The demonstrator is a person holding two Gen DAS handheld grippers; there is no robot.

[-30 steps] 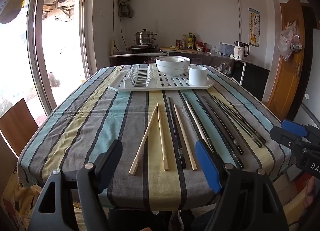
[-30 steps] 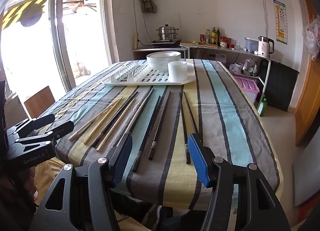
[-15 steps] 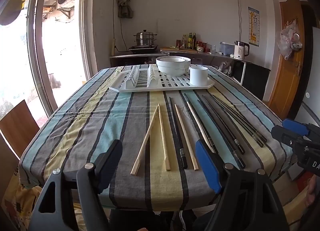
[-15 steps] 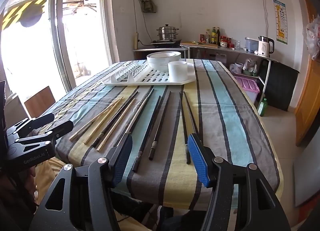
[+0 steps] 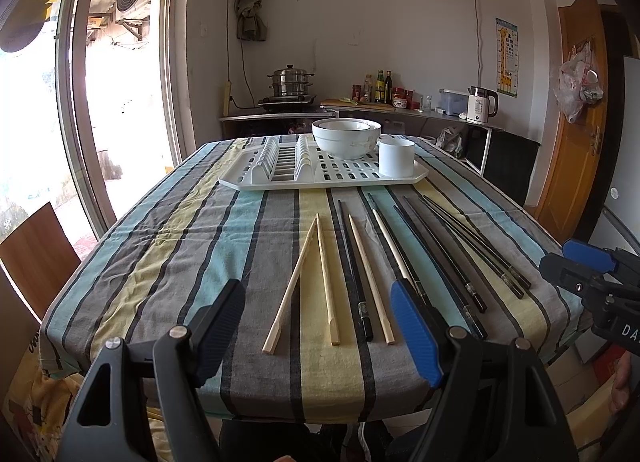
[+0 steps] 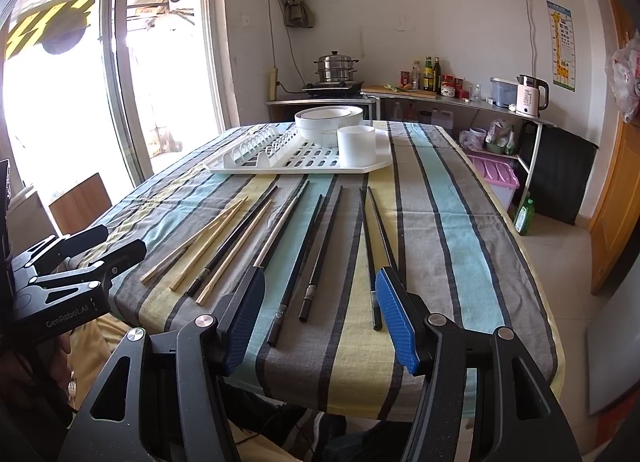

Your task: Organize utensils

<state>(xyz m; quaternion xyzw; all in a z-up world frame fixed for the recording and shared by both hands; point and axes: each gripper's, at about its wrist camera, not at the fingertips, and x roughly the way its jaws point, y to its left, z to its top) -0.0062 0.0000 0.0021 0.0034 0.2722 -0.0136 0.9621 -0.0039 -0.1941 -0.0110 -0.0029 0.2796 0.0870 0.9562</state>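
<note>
Several wooden chopsticks (image 5: 326, 274) and several black chopsticks (image 5: 448, 250) lie side by side on the striped tablecloth (image 5: 160, 262). They also show in the right wrist view as wooden chopsticks (image 6: 208, 240) and black chopsticks (image 6: 320, 250). A white drying rack (image 5: 280, 178) at the far end holds white bowls (image 5: 346, 138) and a white cup (image 5: 396, 158). My left gripper (image 5: 320, 326) is open and empty at the near table edge, before the wooden chopsticks. My right gripper (image 6: 320, 314) is open and empty at the near edge, before the black chopsticks.
A wooden chair back (image 5: 36, 254) stands at the table's left. A counter (image 5: 400, 110) with a steamer pot (image 5: 290, 82), bottles and a kettle (image 5: 482, 102) runs along the back wall. A pink bin (image 6: 496, 178) and a green bottle (image 6: 524, 216) sit on the floor at right.
Both grippers have stayed almost still; the left wrist view shifted very slightly. Nothing on the table has moved.
</note>
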